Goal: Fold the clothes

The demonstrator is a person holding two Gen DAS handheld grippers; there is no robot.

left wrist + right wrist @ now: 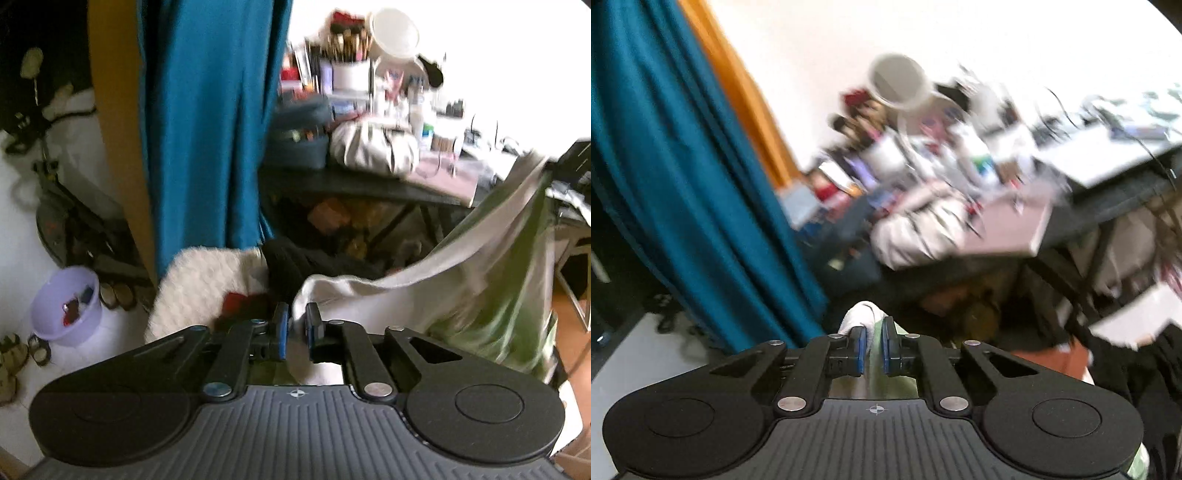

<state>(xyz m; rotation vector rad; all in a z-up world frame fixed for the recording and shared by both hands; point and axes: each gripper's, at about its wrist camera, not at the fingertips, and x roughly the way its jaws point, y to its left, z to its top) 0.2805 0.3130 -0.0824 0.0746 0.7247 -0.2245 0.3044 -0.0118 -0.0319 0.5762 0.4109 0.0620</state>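
A white and green garment (461, 273) hangs in the air, stretched from lower left to upper right in the left wrist view. My left gripper (297, 325) is shut on its near white edge. The garment's far end rises toward the right edge, where its holder is hidden. In the right wrist view, my right gripper (873, 349) is shut on a bunched white and pale green piece of the garment (862, 315), which pokes up between the fingers. Both views are blurred by motion.
A teal curtain (207, 129) hangs at the left, beside an orange door frame (118, 129). A cluttered dark desk (369, 184) stands behind, with a white bag (373, 147) on it. A white fluffy cushion (199, 284) and a lilac bowl (66, 306) lie below.
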